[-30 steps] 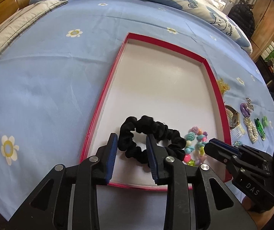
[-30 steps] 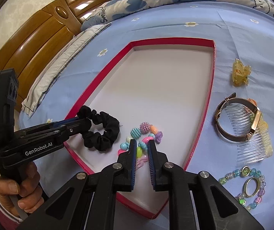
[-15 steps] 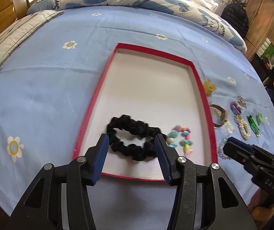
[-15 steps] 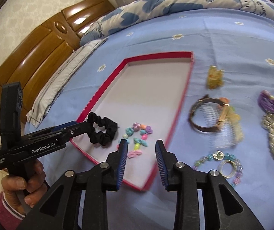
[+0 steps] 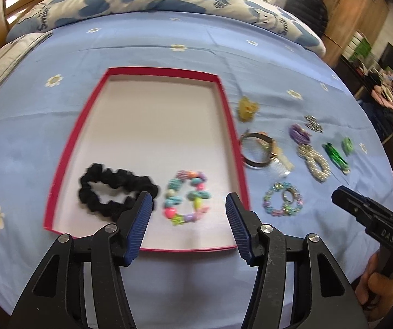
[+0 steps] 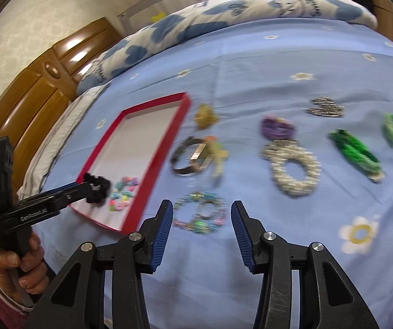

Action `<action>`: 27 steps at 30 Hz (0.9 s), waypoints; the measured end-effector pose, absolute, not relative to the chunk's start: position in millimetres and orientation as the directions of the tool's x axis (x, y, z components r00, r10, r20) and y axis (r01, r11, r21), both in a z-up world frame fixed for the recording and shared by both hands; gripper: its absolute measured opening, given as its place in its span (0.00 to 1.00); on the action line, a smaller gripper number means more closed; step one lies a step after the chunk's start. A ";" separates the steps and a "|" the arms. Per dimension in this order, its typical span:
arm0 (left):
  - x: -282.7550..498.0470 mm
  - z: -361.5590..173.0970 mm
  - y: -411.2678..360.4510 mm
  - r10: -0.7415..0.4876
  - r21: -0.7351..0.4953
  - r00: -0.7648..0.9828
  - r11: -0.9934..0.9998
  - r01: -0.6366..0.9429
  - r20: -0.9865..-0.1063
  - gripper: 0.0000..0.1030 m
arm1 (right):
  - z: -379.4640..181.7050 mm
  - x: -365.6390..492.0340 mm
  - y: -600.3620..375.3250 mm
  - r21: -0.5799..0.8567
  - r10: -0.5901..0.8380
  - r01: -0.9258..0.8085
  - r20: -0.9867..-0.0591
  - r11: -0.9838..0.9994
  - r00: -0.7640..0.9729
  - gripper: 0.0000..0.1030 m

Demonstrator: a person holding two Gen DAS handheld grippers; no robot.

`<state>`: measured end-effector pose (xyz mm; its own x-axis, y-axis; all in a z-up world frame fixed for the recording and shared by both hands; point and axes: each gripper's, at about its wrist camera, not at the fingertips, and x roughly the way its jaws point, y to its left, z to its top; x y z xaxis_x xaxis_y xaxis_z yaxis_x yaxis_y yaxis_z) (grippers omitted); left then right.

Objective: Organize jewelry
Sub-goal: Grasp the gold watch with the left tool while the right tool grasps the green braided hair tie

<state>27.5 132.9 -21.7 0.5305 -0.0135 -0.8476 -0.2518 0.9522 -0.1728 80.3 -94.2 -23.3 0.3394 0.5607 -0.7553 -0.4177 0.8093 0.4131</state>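
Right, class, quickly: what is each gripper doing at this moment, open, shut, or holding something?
Left gripper: open, just been opening, holds nothing.
Right gripper: open, just been opening, empty above the pastel beaded bracelet.

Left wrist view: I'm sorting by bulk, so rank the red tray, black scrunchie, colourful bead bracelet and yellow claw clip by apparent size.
1. Red tray
2. Black scrunchie
3. Colourful bead bracelet, slightly smaller
4. Yellow claw clip, though it lies farther away, so this is unsure.

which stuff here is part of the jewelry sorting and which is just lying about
Part of the job: red tray, black scrunchie, bright bead bracelet, pastel bracelet, pearl scrunchie, green clip.

Just lying about: quilt, headboard, black backpack.
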 end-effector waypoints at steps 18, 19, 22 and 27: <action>70.3 -22.5 68.3 -0.080 -0.150 0.510 0.984 -0.099 -0.856 0.53 | -34.3 103.0 -175.5 0.385 0.476 -0.286 -0.769 0.877 0.425 0.45; 74.2 -22.7 65.4 -0.081 -0.147 0.508 0.985 -0.091 -0.857 0.53 | -34.6 105.2 -178.3 0.381 0.472 -0.283 -0.770 0.880 0.430 0.45; 88.4 -24.7 58.3 -0.090 -0.144 0.501 0.987 -0.069 -0.861 0.53 | -36.7 118.1 -188.0 0.361 0.448 -0.270 -0.776 0.893 0.444 0.45; 110.7 -28.6 50.0 -0.113 -0.148 0.487 0.988 -0.034 -0.866 0.53 | -42.2 142.8 -200.6 0.328 0.414 -0.259 -0.789 0.909 0.454 0.45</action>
